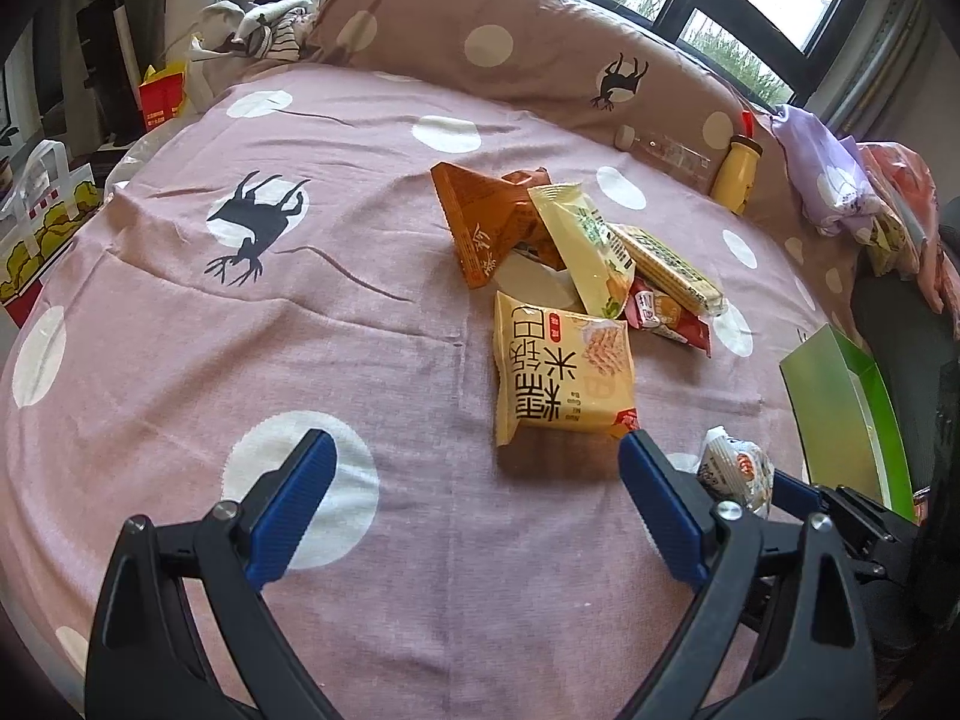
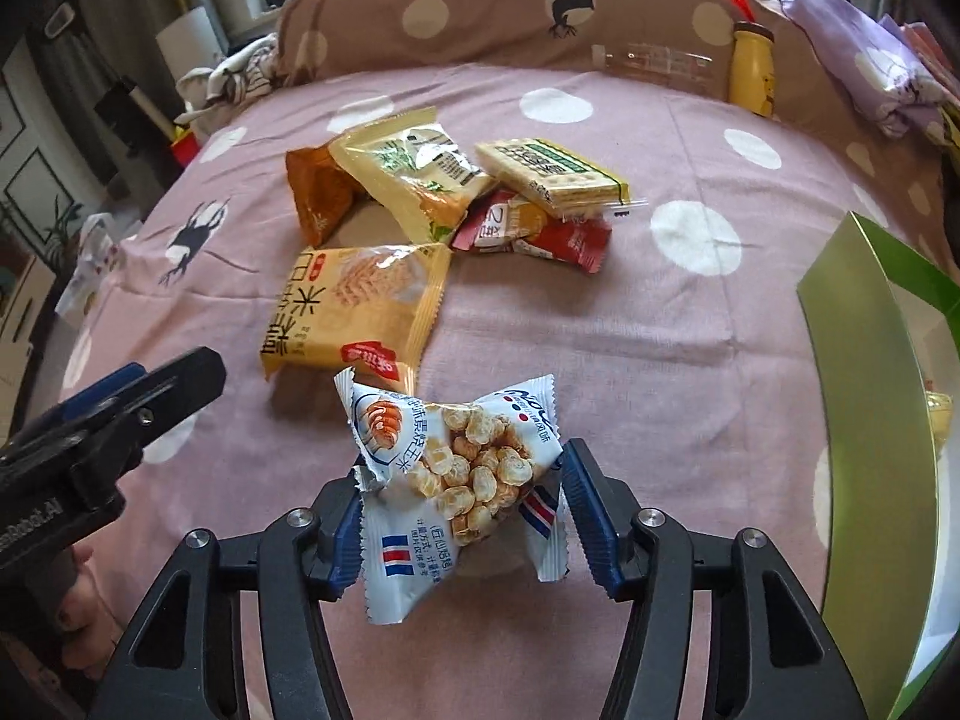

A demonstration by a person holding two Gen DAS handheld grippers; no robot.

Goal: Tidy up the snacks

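The right gripper (image 2: 462,516) clamps the white corn-snack packet (image 2: 456,468) above the bedspread's (image 2: 600,348) near edge (left gripper (image 1: 474,510) gapes empty); the slick, puffy wrapper could slip free.

Bare bedsheet (image 1: 372,360) lies open left of the snack pile (image 1: 576,276); green box (image 2: 864,420) blocks the right.

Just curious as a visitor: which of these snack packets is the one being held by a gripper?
The white-and-blue packet with a clear window, pinched in the right gripper; the other packets lie loose on the pink dotted bedsheet.
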